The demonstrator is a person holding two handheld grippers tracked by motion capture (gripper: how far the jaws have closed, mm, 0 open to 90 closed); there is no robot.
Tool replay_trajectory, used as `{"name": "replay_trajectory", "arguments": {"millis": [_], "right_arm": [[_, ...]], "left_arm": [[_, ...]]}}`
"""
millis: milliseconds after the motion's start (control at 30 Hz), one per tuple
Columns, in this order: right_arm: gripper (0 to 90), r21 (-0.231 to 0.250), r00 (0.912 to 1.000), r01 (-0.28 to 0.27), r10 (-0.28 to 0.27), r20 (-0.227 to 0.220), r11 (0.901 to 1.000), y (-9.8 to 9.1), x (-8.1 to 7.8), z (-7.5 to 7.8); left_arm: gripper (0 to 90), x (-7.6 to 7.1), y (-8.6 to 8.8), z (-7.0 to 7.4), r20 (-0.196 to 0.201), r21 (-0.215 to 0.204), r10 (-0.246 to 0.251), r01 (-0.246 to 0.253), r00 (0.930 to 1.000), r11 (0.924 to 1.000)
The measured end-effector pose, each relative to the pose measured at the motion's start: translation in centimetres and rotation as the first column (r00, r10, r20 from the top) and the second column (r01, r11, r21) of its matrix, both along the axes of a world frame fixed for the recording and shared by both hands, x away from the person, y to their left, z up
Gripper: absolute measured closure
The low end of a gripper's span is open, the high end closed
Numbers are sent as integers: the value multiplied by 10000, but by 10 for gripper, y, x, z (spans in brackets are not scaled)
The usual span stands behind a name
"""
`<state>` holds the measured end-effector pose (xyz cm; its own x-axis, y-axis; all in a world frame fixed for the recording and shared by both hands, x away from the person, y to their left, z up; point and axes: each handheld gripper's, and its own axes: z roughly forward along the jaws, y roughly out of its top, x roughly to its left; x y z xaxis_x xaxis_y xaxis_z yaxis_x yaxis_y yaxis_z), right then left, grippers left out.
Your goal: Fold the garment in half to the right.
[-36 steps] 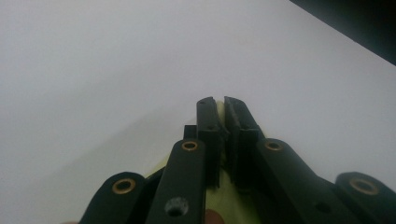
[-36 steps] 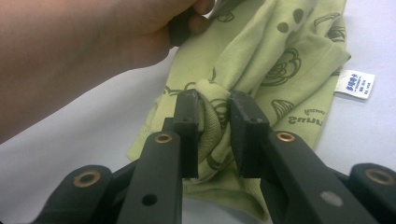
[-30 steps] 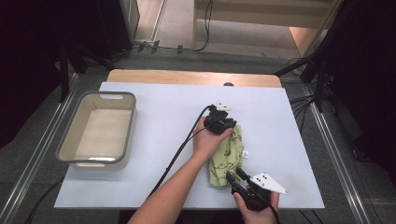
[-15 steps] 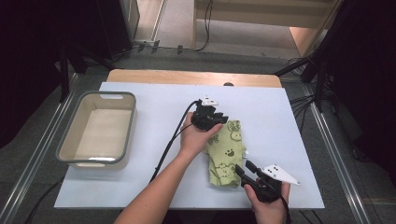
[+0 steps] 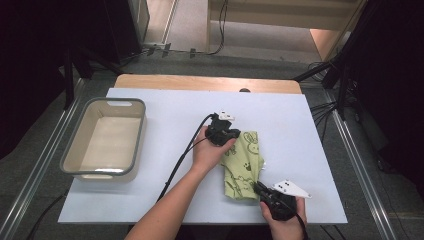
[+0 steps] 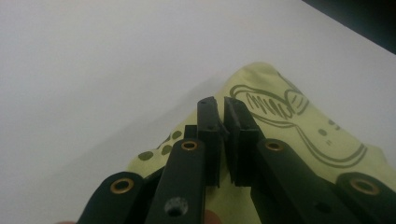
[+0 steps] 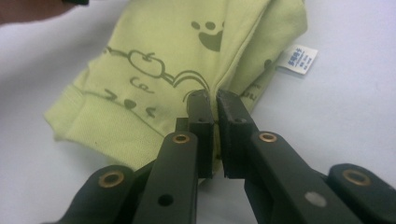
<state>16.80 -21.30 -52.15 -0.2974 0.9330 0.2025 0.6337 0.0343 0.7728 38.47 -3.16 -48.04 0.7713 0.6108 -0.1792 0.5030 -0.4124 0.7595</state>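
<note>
1. Your high view looks forward and down from above your side of the desk point(image 5: 165, 105), taking in its whole top
2. Your left gripper view rides low on the left claw point(image 6: 221, 108), close above the green cloth point(image 6: 299, 126)
3. Your right gripper view looks along the right claw point(image 7: 212, 103), just as near
4. All three views share that cloth on the white desk

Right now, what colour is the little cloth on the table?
The cloth is light yellow-green with dark olive doodle drawings and dots, clearest in the right gripper view.
</note>
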Motion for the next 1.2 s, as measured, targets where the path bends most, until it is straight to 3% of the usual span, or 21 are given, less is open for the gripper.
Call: {"name": "replay_trajectory", "arguments": {"millis": [100, 200, 333, 467, 700, 900, 1100, 1200], "right_arm": [[792, -61, 9999, 36, -35, 98, 10000, -2, 0, 1], [703, -232, 9992, 193, -185, 359, 9995, -4, -3, 5], [520, -28, 9951, 391, -387, 905, 9992, -8, -7, 13], [418, 300, 9972, 3, -25, 748, 9996, -8, -8, 14], [452, 28, 9999, -123, 123, 42, 9999, -2, -6, 1], [502, 257, 9988, -335, 343, -349, 9991, -1, -3, -8], [546, 228, 9990, -403, 407, -181, 9989, -1, -6, -11], [630, 601, 9981, -494, 515, -339, 9970, -3, -6, -11]], "left_arm": [[770, -1, 5, 8, 191, -277, 86, -81, 9998, 9996], [708, 1, 16, 16, 373, -465, 443, -425, 9983, 9980], [614, 7, 32, 15, 146, -456, 787, -779, 9968, 9959], [571, 8, 40, 7, -70, -303, 940, -942, 9955, 9951], [547, 10, 39, -2, -552, -447, 898, -923, 9944, 9947], [591, 14, 37, -9, -1080, -472, 946, -1001, 9896, 9939], [734, 14, 32, -13, -1203, -402, 885, -939, 9888, 9948], [826, 13, 31, -12, -1035, -341, 855, -894, 9909, 9954]]}}
